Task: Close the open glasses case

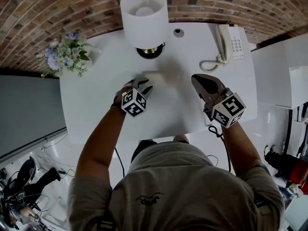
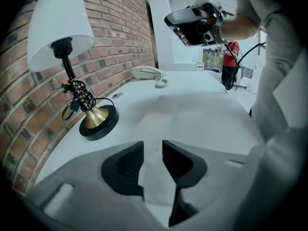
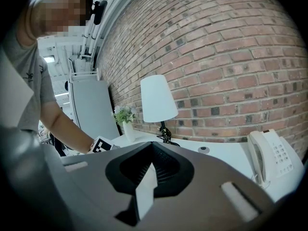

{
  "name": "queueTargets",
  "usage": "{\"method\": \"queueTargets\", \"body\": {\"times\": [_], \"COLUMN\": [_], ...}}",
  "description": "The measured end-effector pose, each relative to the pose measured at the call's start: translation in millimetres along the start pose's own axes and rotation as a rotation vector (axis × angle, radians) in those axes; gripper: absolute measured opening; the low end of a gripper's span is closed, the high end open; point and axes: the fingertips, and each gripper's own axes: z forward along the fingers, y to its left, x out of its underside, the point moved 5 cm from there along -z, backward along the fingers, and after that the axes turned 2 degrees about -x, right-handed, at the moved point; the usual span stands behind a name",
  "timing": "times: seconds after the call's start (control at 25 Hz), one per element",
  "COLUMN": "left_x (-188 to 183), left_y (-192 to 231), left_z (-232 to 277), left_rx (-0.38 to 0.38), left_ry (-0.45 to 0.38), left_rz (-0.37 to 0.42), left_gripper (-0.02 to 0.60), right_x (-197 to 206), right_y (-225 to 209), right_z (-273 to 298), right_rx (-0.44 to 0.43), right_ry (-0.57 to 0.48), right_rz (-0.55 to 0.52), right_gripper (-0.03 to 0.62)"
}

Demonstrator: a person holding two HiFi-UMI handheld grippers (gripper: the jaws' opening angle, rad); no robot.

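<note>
A white glasses case [image 1: 164, 78] lies on the white table [image 1: 96, 109] in front of the lamp, hard to tell from the tabletop. In the left gripper view the glasses case [image 2: 192, 110] is a pale low shape stretching away from the jaws. My left gripper [image 1: 143, 83] is at the case's left end, with its jaws drawn narrow and the case's near edge between the pads [image 2: 130, 163]. My left gripper [image 2: 153, 149] points steeply down. My right gripper [image 1: 198, 79] hovers to the right of the case, apart from it, shut on nothing. In its own view my right gripper [image 3: 152, 146] has its tips together.
A white-shaded lamp [image 1: 144, 18] on a brass and black base [image 2: 97, 121] stands just behind the case. A vase of flowers [image 1: 67, 56] is at the back left and a corded phone [image 1: 228, 43] at the back right. The brick wall [image 1: 57, 4] runs behind the table.
</note>
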Motion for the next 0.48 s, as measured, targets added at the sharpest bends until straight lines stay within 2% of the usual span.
{"method": "queueTargets", "body": {"times": [0.08,0.24,0.48], "left_x": [-1,-10,-36], "left_y": [1,6,18], "left_z": [-2,-15,-58], "left_rx": [-0.004,-0.02,-0.063], "left_ry": [-0.015,-0.08,-0.216], "left_rz": [-0.015,-0.095,-0.225], "left_gripper": [0.126,0.13,0.13], "right_x": [-3,-11,-31], "right_y": [1,1,4], "right_z": [-1,-5,-13], "right_rx": [0.002,0.004,0.01], "right_ry": [-0.003,-0.013,-0.032], "right_rz": [-0.002,-0.016,-0.038], "right_gripper": [0.009,0.009,0.009]}}
